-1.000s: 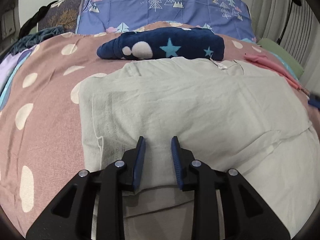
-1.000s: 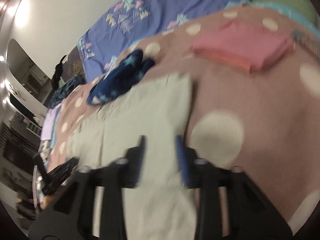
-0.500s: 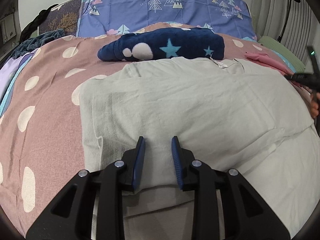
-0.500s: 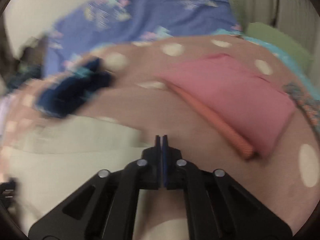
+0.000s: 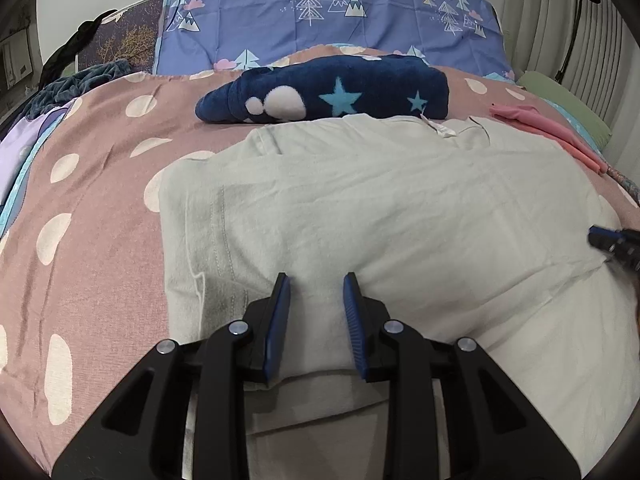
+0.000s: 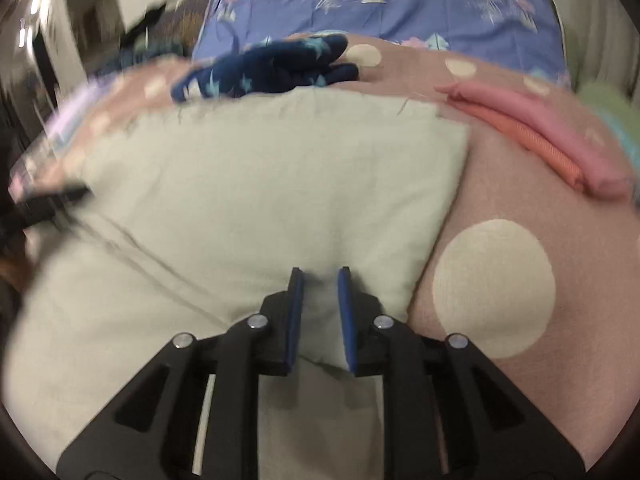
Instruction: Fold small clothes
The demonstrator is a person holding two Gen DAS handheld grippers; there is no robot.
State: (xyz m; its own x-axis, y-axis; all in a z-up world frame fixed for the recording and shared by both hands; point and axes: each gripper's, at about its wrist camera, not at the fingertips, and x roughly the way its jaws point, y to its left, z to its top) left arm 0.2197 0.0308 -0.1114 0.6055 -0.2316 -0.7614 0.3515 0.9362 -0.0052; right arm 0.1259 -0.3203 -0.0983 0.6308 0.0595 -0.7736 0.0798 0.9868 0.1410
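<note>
— Garment (image 5: 380,208)? Where was it?
— Pale, spread flat on the dotted bedspread (image 5: 92,208), its near edge folded over. Navy star fleece (image 5: 328,94) lay just behind it, pink clothes (image 6: 532,128) to the right.
— And the grippers?
— Left gripper (image 5: 316,292) stood partly open over the near fold, cloth between its pads; whether pinched, I couldn't tell. Right gripper (image 6: 320,280) had just been opening, a narrow gap, over the garment's right corner.
</note>
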